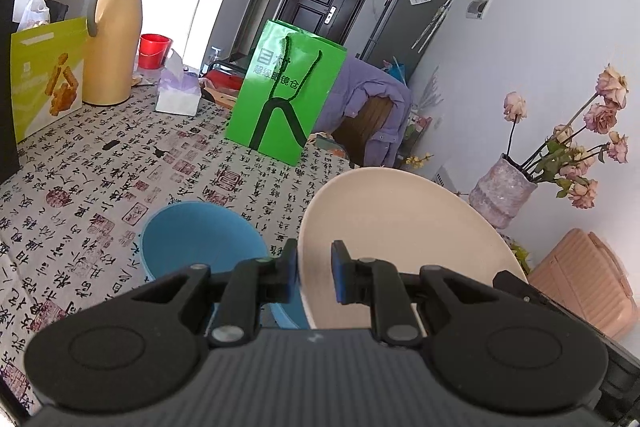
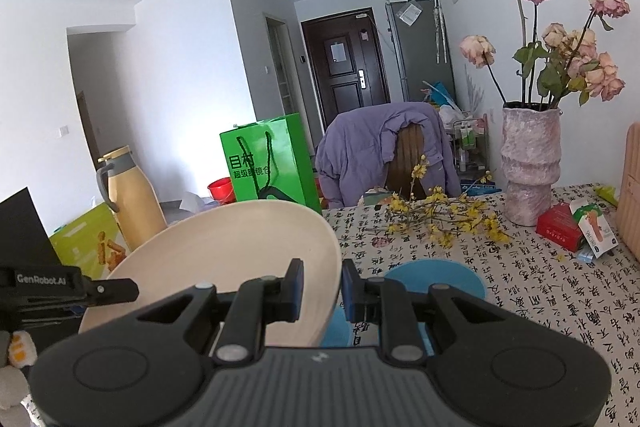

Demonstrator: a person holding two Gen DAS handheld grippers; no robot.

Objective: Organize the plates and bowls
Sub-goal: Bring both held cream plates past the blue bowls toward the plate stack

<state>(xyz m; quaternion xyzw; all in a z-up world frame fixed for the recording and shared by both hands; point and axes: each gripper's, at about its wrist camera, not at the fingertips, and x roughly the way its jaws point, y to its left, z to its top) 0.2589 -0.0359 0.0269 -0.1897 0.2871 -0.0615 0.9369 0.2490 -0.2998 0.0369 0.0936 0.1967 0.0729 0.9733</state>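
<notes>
Two grippers pinch one cream plate. From the left wrist, the left gripper [image 1: 314, 269] squeezes the cream plate [image 1: 400, 223] at lower middle, blue bowl [image 1: 200, 239] beside it. From the right wrist, the right gripper [image 2: 322, 287] squeezes the plate's edge, lower left; blue dish [image 2: 436, 277] underneath.

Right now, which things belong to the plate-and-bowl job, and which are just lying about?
Job: cream plate, held at its rim by both tongs; blue bowl; blue plate.
Lying about: green bag, thermos, tissue box, vase, yellow sprigs.
</notes>
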